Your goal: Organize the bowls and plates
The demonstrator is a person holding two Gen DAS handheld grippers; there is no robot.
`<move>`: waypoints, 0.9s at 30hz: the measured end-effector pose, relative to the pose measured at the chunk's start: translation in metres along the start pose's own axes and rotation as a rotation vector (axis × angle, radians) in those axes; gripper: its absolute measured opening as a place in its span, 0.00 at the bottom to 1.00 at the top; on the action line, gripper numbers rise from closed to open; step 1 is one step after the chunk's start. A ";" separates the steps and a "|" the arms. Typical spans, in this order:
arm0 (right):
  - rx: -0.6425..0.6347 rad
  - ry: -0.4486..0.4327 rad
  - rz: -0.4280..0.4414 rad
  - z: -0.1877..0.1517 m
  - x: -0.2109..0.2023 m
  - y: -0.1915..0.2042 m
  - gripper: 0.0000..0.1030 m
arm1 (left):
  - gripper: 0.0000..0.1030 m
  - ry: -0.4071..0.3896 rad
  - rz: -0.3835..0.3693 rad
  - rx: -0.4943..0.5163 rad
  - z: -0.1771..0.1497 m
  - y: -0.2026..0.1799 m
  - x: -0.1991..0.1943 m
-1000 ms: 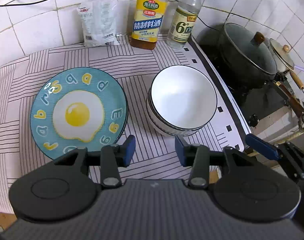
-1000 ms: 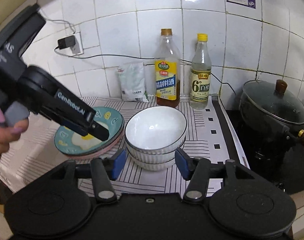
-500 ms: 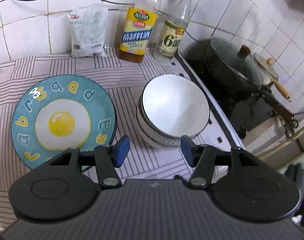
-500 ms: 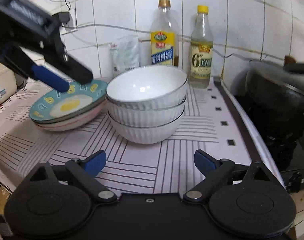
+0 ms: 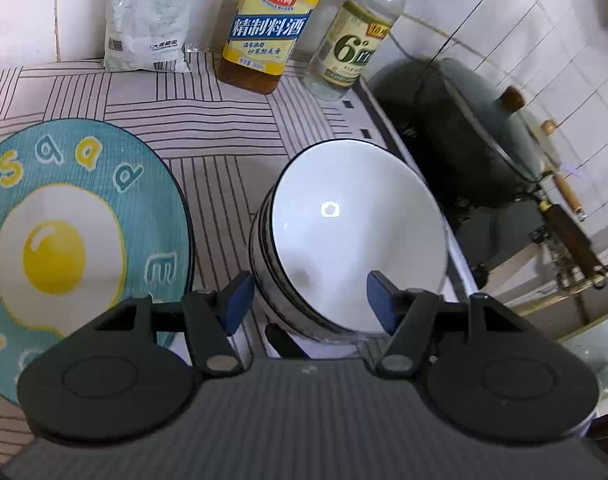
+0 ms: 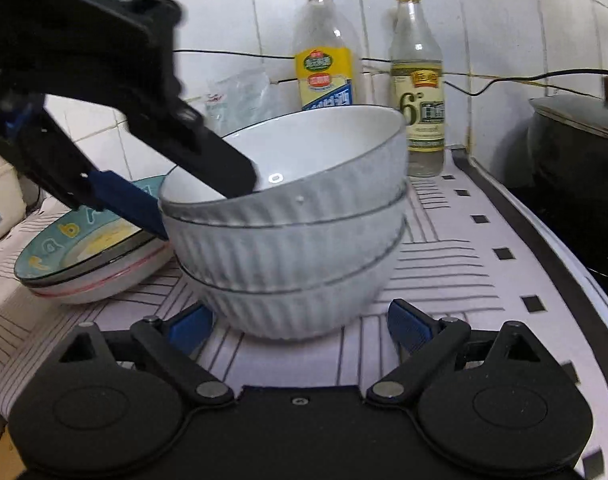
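Bowls [image 6: 288,216], three nested and empty, on striped cloth [image 5: 224,128], at three o'clock from stacked plates [image 5: 76,232]. Left gripper [image 5: 309,300] just opening, straddling top rim; right gripper [image 6: 300,326] wide, holding nothing.

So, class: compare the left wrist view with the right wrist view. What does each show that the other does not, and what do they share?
Only the left wrist view shows the fried-egg picture on the top plate from above, and a wooden-handled pan beyond the lidded pot.

Only the right wrist view shows the bowl stack side-on as three bowls, a pink-rimmed plate under the blue one, and the left gripper straddling the top bowl's rim, jaws just opening.

Both show the bowls, plates, two bottles and striped cloth.
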State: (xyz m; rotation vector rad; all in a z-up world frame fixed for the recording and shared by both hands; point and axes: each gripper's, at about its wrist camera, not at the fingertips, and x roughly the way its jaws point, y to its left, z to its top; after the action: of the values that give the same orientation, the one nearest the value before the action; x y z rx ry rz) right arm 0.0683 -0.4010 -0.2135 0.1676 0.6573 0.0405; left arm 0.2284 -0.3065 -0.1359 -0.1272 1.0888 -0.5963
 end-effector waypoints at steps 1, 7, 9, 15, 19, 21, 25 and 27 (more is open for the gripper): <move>-0.005 -0.003 0.005 0.001 0.002 0.001 0.94 | 0.60 0.009 0.006 0.001 0.001 0.000 0.003; 0.012 0.010 0.035 0.007 0.009 0.000 0.94 | 0.55 0.059 0.031 -0.026 0.005 0.005 0.018; 0.017 0.032 0.041 0.011 0.009 -0.001 0.95 | 0.40 0.064 0.076 0.015 0.004 0.003 0.020; 0.018 0.038 0.050 0.013 0.014 -0.004 0.95 | 0.36 0.073 0.090 0.021 0.004 0.007 0.022; 0.019 0.037 0.051 0.013 0.015 -0.004 0.95 | 0.36 0.064 0.099 0.024 0.004 0.006 0.023; 0.016 0.040 0.049 0.013 0.016 -0.003 0.96 | 0.36 0.067 0.099 0.033 0.004 0.005 0.024; 0.010 0.055 0.041 0.017 0.018 -0.002 0.96 | 0.36 0.072 0.099 0.054 0.006 0.004 0.025; 0.010 0.058 0.040 0.018 0.019 -0.002 0.95 | 0.36 0.073 0.099 0.065 0.006 0.004 0.025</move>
State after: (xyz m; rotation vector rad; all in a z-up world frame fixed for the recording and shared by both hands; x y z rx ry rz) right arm 0.0939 -0.4042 -0.2113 0.1900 0.7118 0.0807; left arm 0.2426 -0.3171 -0.1542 0.0049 1.1387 -0.5499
